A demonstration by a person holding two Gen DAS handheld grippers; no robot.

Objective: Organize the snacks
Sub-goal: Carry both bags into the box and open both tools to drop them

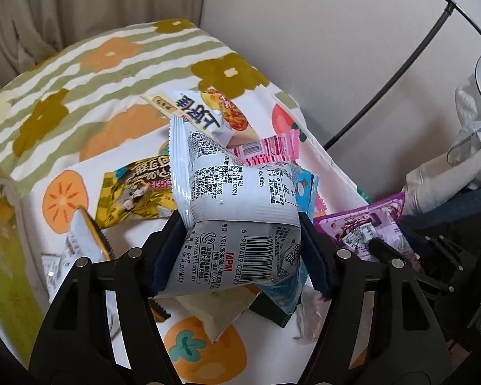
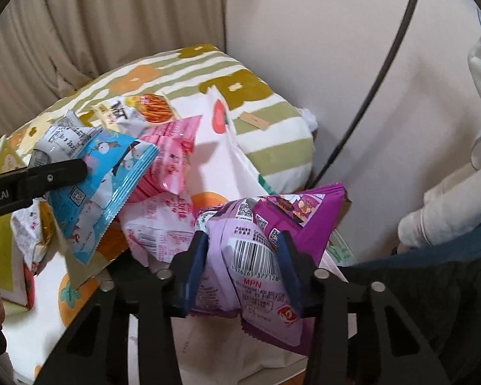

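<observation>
Left claw (image 1: 242,243) clamps a white snack bag (image 1: 237,211); right claw (image 2: 242,266) clamps a purple bag (image 2: 259,256).

The white snack packet (image 1: 240,211) is thin plastic film, glossy and crinkled, with printed text and a barcode. The purple packet (image 2: 259,256) is the same shiny film, creased where dark blue, matt pads (image 2: 290,266) press it. The blue packet (image 2: 102,179) and the pink packet (image 2: 166,160) gleam likewise, with serrated sealed edges. The left tool (image 1: 242,250) and right tool (image 2: 242,266) have matt black plastic fingers with small, bright metal pins. Beneath lies a smooth white cloth (image 1: 138,240) printed with orange fruit. The far pillow (image 1: 80,73) is soft, matt, woven fabric. The far-left curtain (image 2: 112,25) is ribbed beige cloth, and the wall (image 1: 336,32) is plain and matt.
</observation>
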